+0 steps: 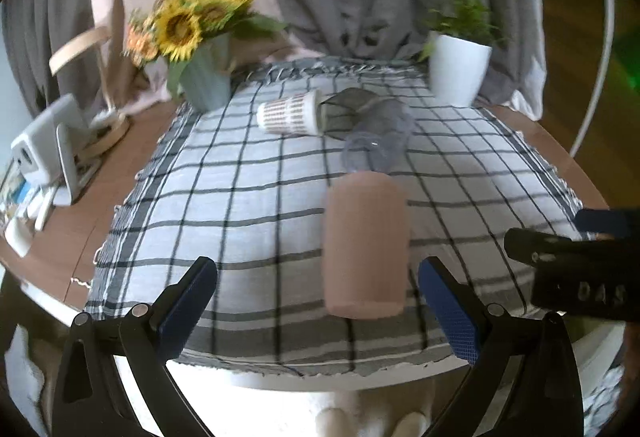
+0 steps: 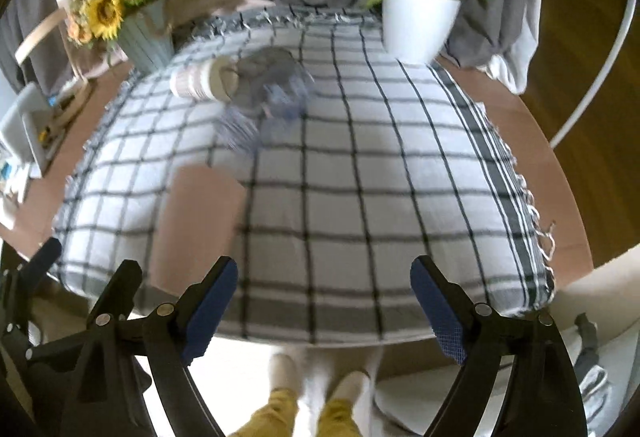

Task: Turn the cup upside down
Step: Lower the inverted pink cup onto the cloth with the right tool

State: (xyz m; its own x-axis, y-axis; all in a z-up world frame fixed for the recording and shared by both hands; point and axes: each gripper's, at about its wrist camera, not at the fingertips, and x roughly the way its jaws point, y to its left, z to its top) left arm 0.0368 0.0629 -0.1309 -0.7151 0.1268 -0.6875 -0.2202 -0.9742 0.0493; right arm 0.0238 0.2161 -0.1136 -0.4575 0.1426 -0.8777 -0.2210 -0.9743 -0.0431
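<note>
A pink cup [image 1: 366, 245] lies on its side on the checked cloth [image 1: 240, 197], near the table's front edge. It also shows in the right wrist view [image 2: 196, 221], at the left. My left gripper [image 1: 318, 305] is open and empty, just in front of the pink cup, its fingers apart from it. My right gripper [image 2: 324, 305] is open and empty, to the right of the cup; it shows in the left wrist view [image 1: 580, 265] at the right edge. A clear cup [image 1: 378, 141], a dark cup [image 1: 344, 109] and a white patterned cup [image 1: 290, 113] lie on their sides farther back.
A vase of sunflowers [image 1: 200, 49] stands at the back left and a white plant pot [image 1: 458, 69] at the back right. White boxes and a wooden stand [image 1: 52, 157] sit at the left on the wooden table. Grey curtains hang behind. The person's legs [image 2: 312, 409] show below.
</note>
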